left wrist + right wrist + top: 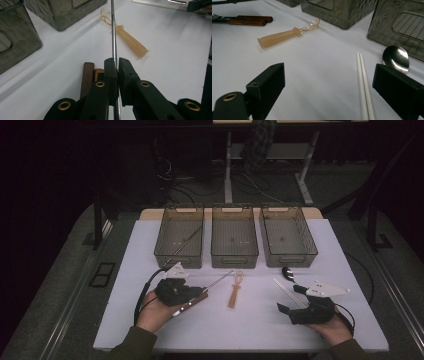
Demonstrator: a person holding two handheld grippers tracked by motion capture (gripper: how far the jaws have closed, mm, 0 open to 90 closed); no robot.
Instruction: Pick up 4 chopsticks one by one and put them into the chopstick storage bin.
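Observation:
My left gripper [200, 290] [117, 62] is shut on a thin metal rod [113, 37] whose tip points toward the bins. The rod [217, 281] has a wooden handle [187, 304], and two brown handle ends [88, 75] [249, 20] show beside the jaws. An amber translucent spoon [235, 290] [130, 40] [279, 37] lies on the white table just past the rod. My right gripper [292, 301] [329, 75] stands open low over the table, nothing between its jaws. White chopsticks [286, 291] [363, 80] and a metal spoon [288, 272] [395, 58] lie by its right jaw.
Three grey see-through bins [179, 237] [234, 237] [287, 237] stand in a row at the table's far side. A thin metal rod [186, 241] leans in the left bin. The white table [260, 325] has bare room in front of both grippers.

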